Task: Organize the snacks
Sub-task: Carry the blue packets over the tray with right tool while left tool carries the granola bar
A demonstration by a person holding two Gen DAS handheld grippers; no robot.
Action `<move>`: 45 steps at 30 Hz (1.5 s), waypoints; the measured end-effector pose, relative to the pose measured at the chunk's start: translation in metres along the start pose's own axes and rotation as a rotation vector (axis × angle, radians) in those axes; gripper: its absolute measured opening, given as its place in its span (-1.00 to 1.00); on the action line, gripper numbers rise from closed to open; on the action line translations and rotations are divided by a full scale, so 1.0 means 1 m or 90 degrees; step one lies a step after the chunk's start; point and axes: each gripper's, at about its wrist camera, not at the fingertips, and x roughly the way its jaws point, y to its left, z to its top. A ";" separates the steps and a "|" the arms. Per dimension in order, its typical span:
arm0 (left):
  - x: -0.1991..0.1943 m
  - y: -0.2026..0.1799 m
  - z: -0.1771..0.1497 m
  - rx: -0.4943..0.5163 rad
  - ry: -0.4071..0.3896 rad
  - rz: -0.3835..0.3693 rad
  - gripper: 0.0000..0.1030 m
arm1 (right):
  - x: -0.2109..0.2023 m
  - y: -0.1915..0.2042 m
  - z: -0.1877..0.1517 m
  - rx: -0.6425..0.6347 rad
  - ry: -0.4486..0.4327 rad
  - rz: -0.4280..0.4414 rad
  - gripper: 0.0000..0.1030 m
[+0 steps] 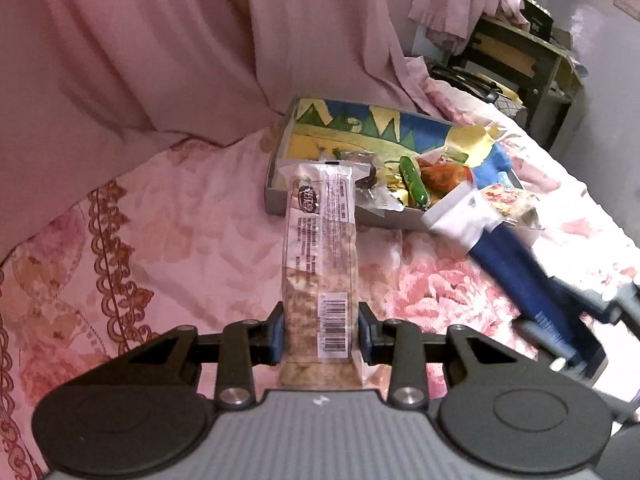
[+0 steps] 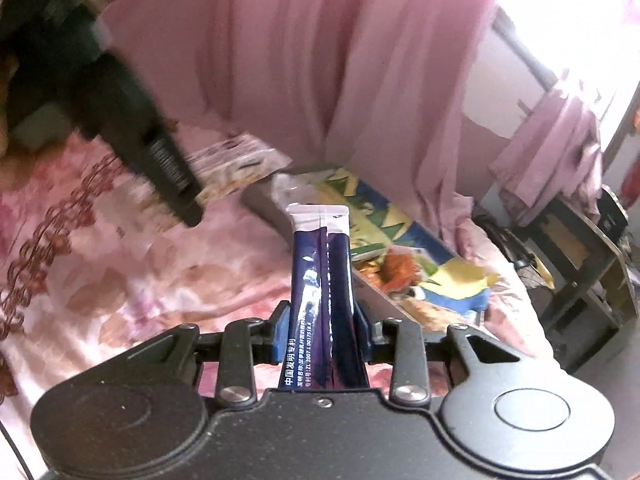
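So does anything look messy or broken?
Yes: the colourful snack box has a torn corner, its yellow and blue flap ripped and curling outward. The wrappers inside lie jumbled.

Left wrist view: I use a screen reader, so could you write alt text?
The left gripper clamps a clear snack packet above a floral bedspread. Ahead sits a colorful box of snacks; a blue packet enters from the right.
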 end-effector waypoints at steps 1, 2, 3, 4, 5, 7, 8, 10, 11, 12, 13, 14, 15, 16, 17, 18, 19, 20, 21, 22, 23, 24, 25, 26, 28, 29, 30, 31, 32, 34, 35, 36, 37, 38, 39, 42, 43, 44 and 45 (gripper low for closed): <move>0.000 -0.002 0.000 0.004 -0.002 0.002 -0.26 | -0.002 -0.006 0.000 0.007 0.000 -0.002 -0.31; 0.000 -0.002 -0.001 0.006 -0.004 0.004 -0.26 | -0.003 -0.010 0.000 0.010 0.001 -0.003 -0.31; 0.001 -0.003 0.000 0.006 -0.006 0.004 -0.26 | -0.005 -0.014 0.001 0.010 0.000 -0.004 -0.31; 0.000 -0.003 0.000 0.006 -0.010 0.004 -0.26 | -0.006 -0.018 0.002 0.008 -0.003 -0.006 -0.31; -0.001 -0.004 0.000 0.005 -0.015 0.004 -0.26 | -0.007 -0.021 0.002 0.006 -0.006 -0.009 -0.31; -0.002 -0.005 0.003 0.009 -0.026 0.007 -0.26 | -0.008 -0.030 0.005 0.000 -0.016 -0.015 -0.31; -0.003 -0.007 0.004 0.013 -0.029 0.009 -0.26 | -0.008 -0.035 0.007 -0.005 -0.022 -0.019 -0.31; -0.002 -0.011 0.006 0.025 -0.029 0.013 -0.26 | -0.005 -0.044 0.009 -0.015 -0.033 -0.028 -0.31; -0.001 -0.012 0.006 0.029 -0.028 0.014 -0.26 | -0.003 -0.048 0.011 -0.020 -0.037 -0.032 -0.31; 0.000 -0.014 0.006 0.031 -0.027 0.014 -0.26 | 0.000 -0.052 0.012 -0.026 -0.040 -0.036 -0.31; 0.001 -0.014 0.007 0.031 -0.027 0.013 -0.26 | 0.004 -0.055 0.013 -0.033 -0.042 -0.042 -0.31; 0.002 -0.015 0.008 0.031 -0.027 0.011 -0.26 | 0.007 -0.057 0.013 -0.037 -0.045 -0.046 -0.31; 0.003 -0.015 0.009 0.028 -0.029 0.010 -0.26 | 0.011 -0.060 0.014 -0.040 -0.048 -0.050 -0.31; 0.003 -0.015 0.011 0.025 -0.034 0.009 -0.26 | 0.015 -0.062 0.014 -0.040 -0.051 -0.053 -0.31; 0.005 -0.016 0.014 0.022 -0.041 0.008 -0.26 | 0.019 -0.064 0.015 -0.037 -0.055 -0.057 -0.31; 0.007 -0.017 0.018 0.020 -0.049 0.007 -0.26 | 0.023 -0.066 0.015 -0.031 -0.059 -0.059 -0.31; 0.009 -0.018 0.025 0.020 -0.060 0.008 -0.26 | 0.028 -0.068 0.015 -0.023 -0.062 -0.061 -0.31; 0.011 -0.021 0.032 0.021 -0.072 0.009 -0.26 | 0.033 -0.070 0.016 -0.016 -0.064 -0.061 -0.31; 0.013 -0.023 0.039 0.022 -0.085 0.008 -0.26 | 0.037 -0.071 0.017 -0.008 -0.067 -0.060 -0.31; 0.016 -0.026 0.047 0.022 -0.101 0.003 -0.26 | 0.042 -0.073 0.018 0.000 -0.069 -0.060 -0.31; 0.019 -0.029 0.054 0.021 -0.116 -0.005 -0.26 | 0.047 -0.074 0.020 0.007 -0.071 -0.061 -0.31; 0.023 -0.032 0.061 0.021 -0.128 -0.013 -0.26 | 0.052 -0.077 0.022 0.014 -0.073 -0.061 -0.31; 0.028 -0.035 0.067 0.023 -0.134 -0.019 -0.26 | 0.056 -0.078 0.023 0.017 -0.075 -0.062 -0.31; 0.034 -0.038 0.074 0.026 -0.138 -0.020 -0.26 | 0.061 -0.079 0.024 0.020 -0.077 -0.066 -0.31; 0.046 -0.043 0.086 0.025 -0.145 -0.018 -0.26 | 0.071 -0.085 0.026 0.019 -0.084 -0.075 -0.31; 0.052 -0.045 0.091 0.019 -0.145 -0.018 -0.26 | 0.076 -0.088 0.026 0.017 -0.088 -0.083 -0.31; 0.059 -0.046 0.098 0.009 -0.143 -0.020 -0.26 | 0.080 -0.091 0.027 0.015 -0.091 -0.093 -0.31; 0.065 -0.047 0.102 -0.001 -0.142 -0.024 -0.26 | 0.084 -0.095 0.028 0.017 -0.091 -0.102 -0.31; 0.071 -0.046 0.105 -0.010 -0.142 -0.033 -0.26 | 0.088 -0.098 0.028 0.022 -0.088 -0.109 -0.31; 0.084 -0.050 0.110 -0.014 -0.140 -0.047 -0.26 | 0.095 -0.104 0.028 0.033 -0.078 -0.122 -0.31; 0.090 -0.051 0.111 -0.010 -0.139 -0.050 -0.26 | 0.099 -0.107 0.028 0.036 -0.073 -0.127 -0.31; 0.095 -0.053 0.111 -0.004 -0.140 -0.052 -0.26 | 0.104 -0.108 0.028 0.039 -0.067 -0.132 -0.31; 0.099 -0.054 0.111 -0.001 -0.140 -0.054 -0.26 | 0.109 -0.108 0.028 0.040 -0.061 -0.136 -0.31; 0.102 -0.055 0.111 0.000 -0.138 -0.058 -0.26 | 0.113 -0.109 0.029 0.040 -0.055 -0.138 -0.31; 0.106 -0.055 0.110 -0.001 -0.136 -0.062 -0.26 | 0.119 -0.109 0.029 0.042 -0.048 -0.140 -0.31; 0.114 -0.053 0.110 -0.003 -0.126 -0.069 -0.26 | 0.134 -0.110 0.029 0.048 -0.027 -0.141 -0.31; 0.116 -0.053 0.110 -0.002 -0.124 -0.068 -0.26 | 0.138 -0.110 0.029 0.054 -0.020 -0.140 -0.31; 0.118 -0.052 0.111 -0.001 -0.122 -0.069 -0.26 | 0.142 -0.111 0.028 0.061 -0.012 -0.138 -0.31; 0.120 -0.052 0.111 -0.001 -0.119 -0.070 -0.26 | 0.147 -0.112 0.028 0.068 -0.003 -0.137 -0.31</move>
